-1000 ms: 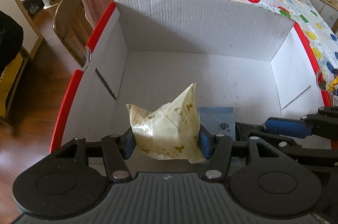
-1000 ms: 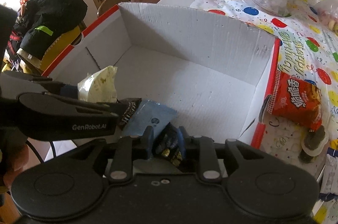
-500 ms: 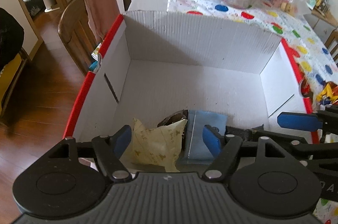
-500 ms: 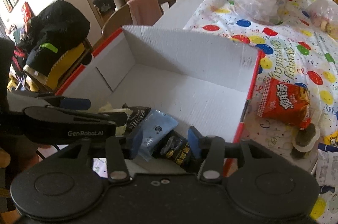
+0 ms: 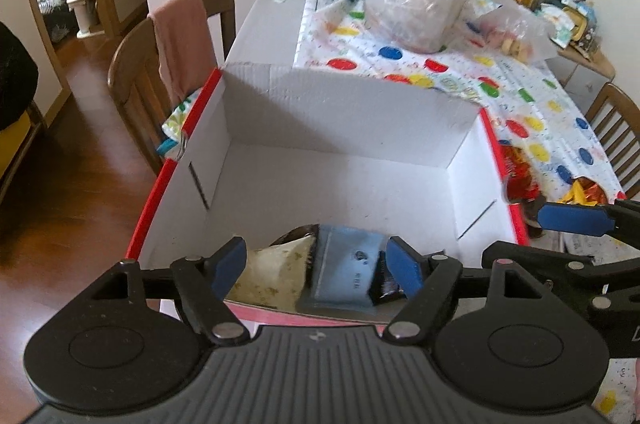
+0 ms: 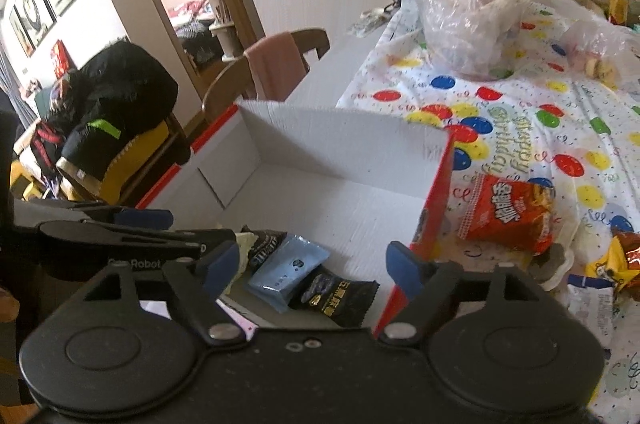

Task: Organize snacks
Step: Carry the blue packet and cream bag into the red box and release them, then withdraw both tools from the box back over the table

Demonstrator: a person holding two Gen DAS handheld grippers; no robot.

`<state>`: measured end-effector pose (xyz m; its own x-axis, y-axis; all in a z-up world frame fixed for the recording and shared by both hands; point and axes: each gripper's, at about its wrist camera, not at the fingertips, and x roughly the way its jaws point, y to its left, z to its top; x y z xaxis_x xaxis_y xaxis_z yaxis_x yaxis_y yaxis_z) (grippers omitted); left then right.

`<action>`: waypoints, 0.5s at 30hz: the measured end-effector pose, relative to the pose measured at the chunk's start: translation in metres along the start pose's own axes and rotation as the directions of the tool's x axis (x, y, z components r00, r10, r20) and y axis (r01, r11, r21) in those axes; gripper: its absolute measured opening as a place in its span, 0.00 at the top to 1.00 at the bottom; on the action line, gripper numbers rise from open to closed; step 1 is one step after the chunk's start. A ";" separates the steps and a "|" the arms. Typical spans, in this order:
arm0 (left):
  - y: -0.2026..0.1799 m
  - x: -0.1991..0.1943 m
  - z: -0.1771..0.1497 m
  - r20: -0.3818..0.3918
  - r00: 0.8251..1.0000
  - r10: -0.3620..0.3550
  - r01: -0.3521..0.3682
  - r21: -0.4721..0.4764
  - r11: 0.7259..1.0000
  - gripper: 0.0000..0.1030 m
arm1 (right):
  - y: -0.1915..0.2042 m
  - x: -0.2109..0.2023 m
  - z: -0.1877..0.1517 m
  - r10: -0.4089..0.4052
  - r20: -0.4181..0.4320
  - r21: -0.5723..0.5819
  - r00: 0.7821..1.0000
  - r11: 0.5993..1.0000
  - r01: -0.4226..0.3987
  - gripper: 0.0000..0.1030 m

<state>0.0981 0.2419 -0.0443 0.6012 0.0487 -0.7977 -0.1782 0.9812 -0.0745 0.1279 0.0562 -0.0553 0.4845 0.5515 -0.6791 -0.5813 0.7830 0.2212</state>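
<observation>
Snacks are lying at the cardboard box's (image 6: 340, 128) near end: cream packet (image 5: 272, 274), blue packet (image 5: 344, 274), black packet (image 6: 336, 298). Left gripper (image 5: 318, 264) and right gripper (image 6: 308, 264) are gaping, empty. Red chip bag (image 6: 508, 212) is sitting outside, right; careless reaching risks clipping the box wall.

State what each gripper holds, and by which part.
Nothing: the left gripper and right gripper are both open above the box.
</observation>
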 end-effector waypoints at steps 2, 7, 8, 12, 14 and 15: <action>-0.007 -0.006 0.000 0.018 1.000 -0.007 0.007 0.007 1.000 0.22 | -0.003 -0.008 0.000 0.005 0.017 0.003 1.000 1.000 -0.005 0.18; -0.024 -0.020 -0.001 0.050 0.998 -0.025 0.023 0.025 0.999 0.20 | -0.015 -0.028 -0.003 0.000 0.052 0.003 0.999 1.000 -0.001 0.10; -0.029 -0.022 -0.001 0.057 0.998 -0.027 0.025 0.030 0.999 0.20 | -0.018 -0.033 -0.004 0.002 0.058 0.007 0.998 1.000 -0.002 0.09; -0.047 -0.028 -0.002 0.074 0.996 -0.046 0.043 0.046 0.998 0.18 | -0.034 -0.051 -0.007 -0.006 0.079 0.020 0.997 1.000 0.005 0.03; -0.057 -0.030 -0.002 0.080 0.995 -0.060 0.056 0.049 0.997 0.18 | -0.044 -0.060 -0.009 -0.020 0.084 0.027 0.996 0.999 0.018 0.00; -0.063 -0.030 -0.002 0.080 0.994 -0.067 0.064 0.051 0.997 0.17 | -0.049 -0.065 -0.010 -0.036 0.084 0.026 0.996 0.999 0.033 0.00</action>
<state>0.0896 0.1784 -0.0169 0.6724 -0.0028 -0.7402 -0.0998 0.9905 -0.0944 0.1182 -0.0208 -0.0292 0.5582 0.5456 -0.6250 -0.5477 0.8082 0.2164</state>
